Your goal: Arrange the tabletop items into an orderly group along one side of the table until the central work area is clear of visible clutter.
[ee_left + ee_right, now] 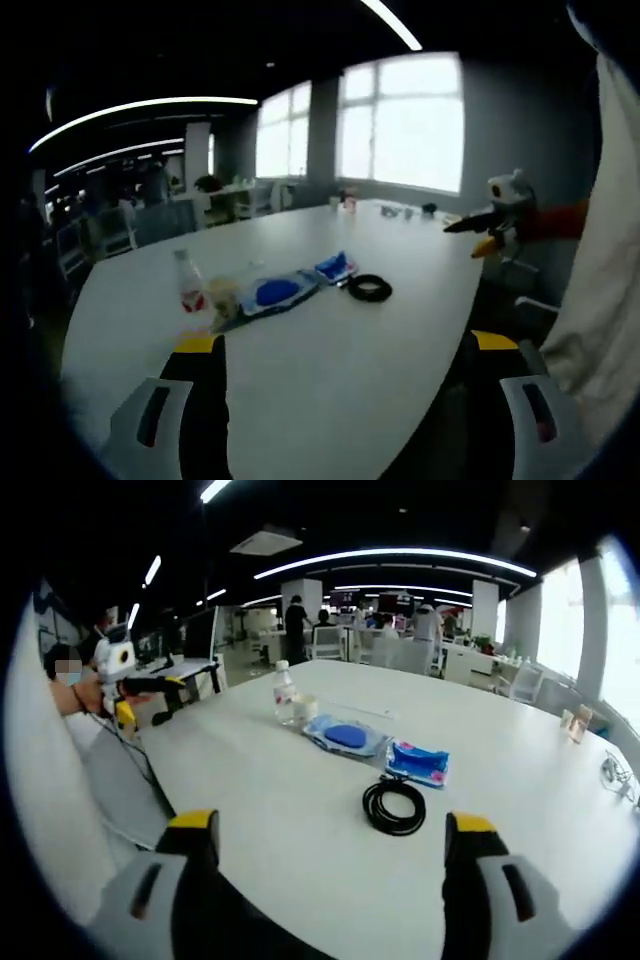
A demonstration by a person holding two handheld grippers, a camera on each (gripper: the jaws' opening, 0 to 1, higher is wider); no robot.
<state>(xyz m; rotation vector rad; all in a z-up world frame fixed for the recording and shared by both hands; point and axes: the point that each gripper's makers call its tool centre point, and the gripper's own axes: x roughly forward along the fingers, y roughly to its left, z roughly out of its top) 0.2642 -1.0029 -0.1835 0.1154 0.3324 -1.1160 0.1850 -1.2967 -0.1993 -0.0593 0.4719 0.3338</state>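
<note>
On the white table (260, 810) the items lie in a loose row. A clear water bottle (285, 694) with a red label (190, 287) stands beside a small pale cup (306, 710) (222, 296). After them come a clear pack holding a blue disc (347, 736) (272, 292), a blue packet (418, 762) (336, 267) and a coiled black cable (394, 806) (369, 288). My left gripper (345, 345) is open over the near table edge, short of the items. My right gripper (330, 825) is open just short of the cable. Each shows in the other's view, at the table's side (490, 220) (150, 685).
Small objects sit at the table's far end (400, 210), with a small box (575, 723) and thin cords (615, 770) near another edge. A person's white garment (610, 260) hangs close by the table side. Chairs, desks and several people fill the office behind.
</note>
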